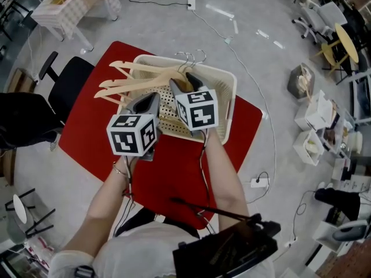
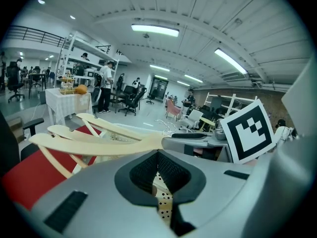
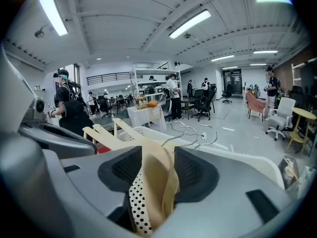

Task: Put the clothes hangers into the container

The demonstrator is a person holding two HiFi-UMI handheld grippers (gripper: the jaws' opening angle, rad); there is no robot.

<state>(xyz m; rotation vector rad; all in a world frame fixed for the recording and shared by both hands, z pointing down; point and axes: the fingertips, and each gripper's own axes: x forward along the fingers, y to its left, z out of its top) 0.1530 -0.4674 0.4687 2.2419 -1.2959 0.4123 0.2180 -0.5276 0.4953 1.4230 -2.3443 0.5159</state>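
Note:
Several wooden hangers [image 1: 145, 77] with metal hooks [image 1: 194, 57] lie across a cream perforated basket [image 1: 229, 83] on a red table [image 1: 179, 172], their arms jutting over its left rim. My right gripper [image 1: 184, 81] reaches into the basket and is shut on the hangers' wooden neck [image 3: 153, 182], which fills the space between its pads [image 3: 157, 167]. My left gripper [image 1: 152, 97] hovers over the basket's near left part, shut with nothing held [image 2: 158, 170]. The hanger arms [image 2: 99, 145] pass just beyond its tips. Through the slit I see only the dotted basket floor.
A black office chair [image 1: 64, 86] stands against the table's left side. A checked table [image 1: 69, 4] is at the far left. Cables and a power strip [image 1: 259, 182] lie on the floor at right, near boxes [image 1: 316, 120]. A black device [image 1: 232, 248] sits at my waist.

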